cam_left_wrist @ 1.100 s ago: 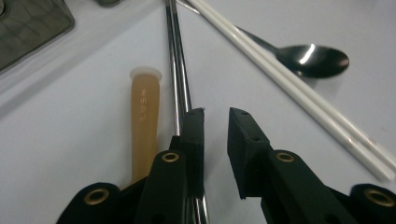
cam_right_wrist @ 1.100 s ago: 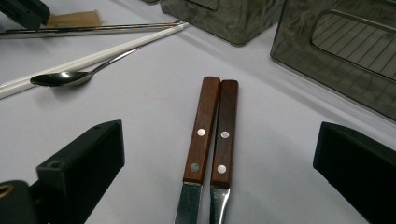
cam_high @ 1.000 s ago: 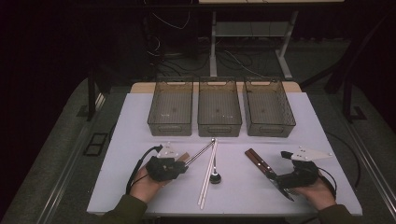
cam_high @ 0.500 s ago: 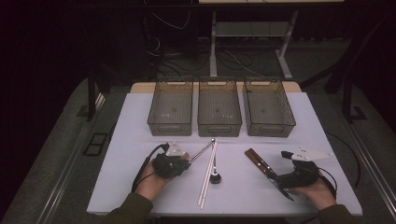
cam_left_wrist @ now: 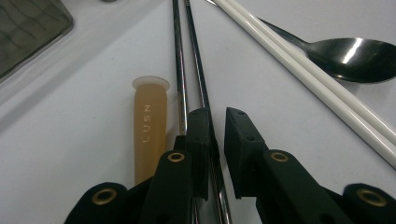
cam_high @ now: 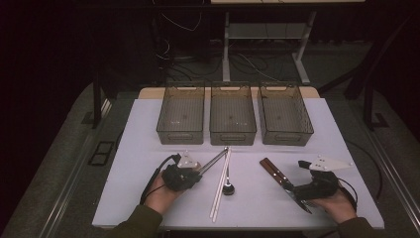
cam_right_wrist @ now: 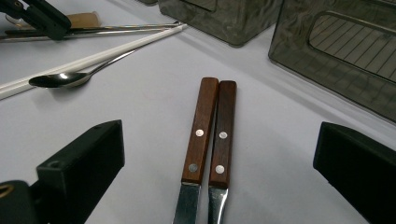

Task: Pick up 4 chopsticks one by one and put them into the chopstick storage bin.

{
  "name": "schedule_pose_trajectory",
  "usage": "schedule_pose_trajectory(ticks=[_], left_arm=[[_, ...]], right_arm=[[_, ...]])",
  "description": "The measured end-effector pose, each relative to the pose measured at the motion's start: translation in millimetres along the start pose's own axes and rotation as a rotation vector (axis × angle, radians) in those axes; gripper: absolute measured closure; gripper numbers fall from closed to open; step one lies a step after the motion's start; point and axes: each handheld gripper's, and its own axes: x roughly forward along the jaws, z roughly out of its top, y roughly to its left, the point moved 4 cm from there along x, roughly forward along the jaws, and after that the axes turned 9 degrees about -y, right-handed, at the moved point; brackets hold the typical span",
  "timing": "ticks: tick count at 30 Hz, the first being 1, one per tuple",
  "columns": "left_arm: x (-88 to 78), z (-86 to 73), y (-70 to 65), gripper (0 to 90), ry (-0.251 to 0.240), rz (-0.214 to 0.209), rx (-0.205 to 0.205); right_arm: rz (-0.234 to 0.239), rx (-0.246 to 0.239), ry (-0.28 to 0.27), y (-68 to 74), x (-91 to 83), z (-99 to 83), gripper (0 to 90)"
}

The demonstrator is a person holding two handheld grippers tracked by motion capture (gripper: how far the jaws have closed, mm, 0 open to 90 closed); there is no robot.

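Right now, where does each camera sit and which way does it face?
High view: above the person's side, facing forward and down at the table and three bins; forearms, both hands.
Left gripper view: on the left gripper, along metal chopsticks; black jaws.
Right gripper view: on the right gripper, toward two knives; black jaws.
Both gripper views share the spoon.

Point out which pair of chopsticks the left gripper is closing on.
The metal chopsticks, thin and shiny, run between the jaws of the left gripper, beside an amber tube. The white chopsticks are thicker and lie apart, next to the spoon.
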Motion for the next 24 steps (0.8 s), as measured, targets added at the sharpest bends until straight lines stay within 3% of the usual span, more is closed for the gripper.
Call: schedule_pose_trajectory(ticks=[8, 12, 14, 16, 24], left_arm=[[1.3, -2.2, -1.3, 77.4, 0.001, -0.008, -0.014], [1.1, -3.8, -1.4, 76.2, -0.011, -0.006, -0.044], [1.3, -3.9, -2.4, 76.7, -0.013, 0.015, -0.087], [1.1, -3.8, -2.0, 77.3, -0.009, 0.021, -0.08], [1.5, -3.9, -2.7, 83.7, -0.017, 0.036, -0.127]], right_arm=[[0.002, 0.003, 0.002, 0.2, 0.5, -0.2, 2.1], [0.002, 0.005, 0.002, 0.0, 0.6, -0.2, 2.1], [0.003, 0.005, 0.003, 0.1, 0.6, -0.3, 2.1], [0.003, 0.005, 0.002, 0.0, 0.7, -0.3, 2.1], [0.002, 0.005, 0.001, -0.1, 0.8, -0.3, 2.1]])
